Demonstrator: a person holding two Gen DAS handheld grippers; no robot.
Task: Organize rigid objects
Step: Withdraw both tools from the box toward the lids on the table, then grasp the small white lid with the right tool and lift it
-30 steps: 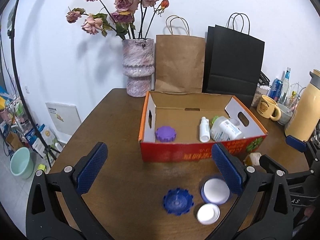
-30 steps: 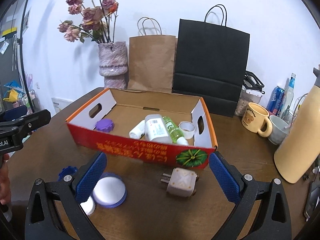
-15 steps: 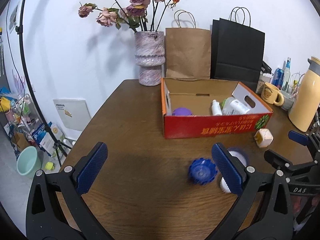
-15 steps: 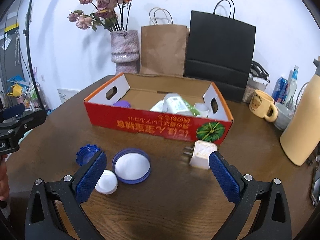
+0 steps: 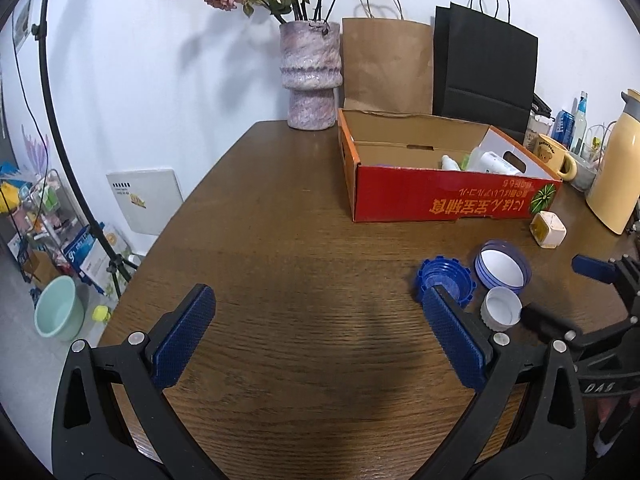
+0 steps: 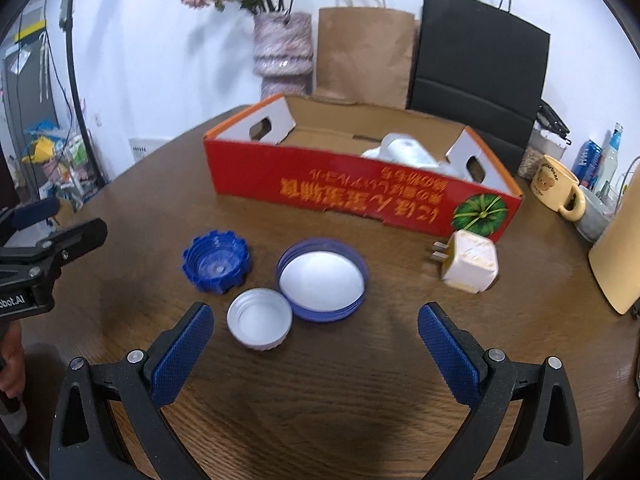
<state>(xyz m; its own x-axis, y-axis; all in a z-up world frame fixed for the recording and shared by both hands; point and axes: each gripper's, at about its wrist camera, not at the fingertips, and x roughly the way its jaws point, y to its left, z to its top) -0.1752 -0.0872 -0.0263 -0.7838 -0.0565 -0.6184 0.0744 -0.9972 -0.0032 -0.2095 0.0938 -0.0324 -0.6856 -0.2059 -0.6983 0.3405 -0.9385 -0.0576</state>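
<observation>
A red cardboard box (image 6: 360, 196) (image 5: 452, 200) stands on the brown table and holds white bottles (image 5: 494, 162). In front of it lie a blue ridged cap (image 6: 217, 262) (image 5: 442, 278), a purple-rimmed lid (image 6: 322, 280) (image 5: 502, 268), a small white cap (image 6: 259, 324) (image 5: 502, 313) and a cream plug adapter (image 6: 468, 261) (image 5: 548, 229). My right gripper (image 6: 316, 354) is open and empty, low over the table just short of the lids. My left gripper (image 5: 316, 340) is open and empty, left of the caps.
A vase of dried roses (image 5: 311, 80), a brown paper bag (image 5: 386, 66) and a black bag (image 5: 484, 68) stand behind the box. A yellow mug (image 6: 558, 188), cans and a cream thermos (image 5: 616, 176) are at the right. The table edge falls off at the left.
Both grippers have pulled back from the box and dropped lower toward the table. The box now sits farther off, and the caps lie just ahead of the right gripper.
</observation>
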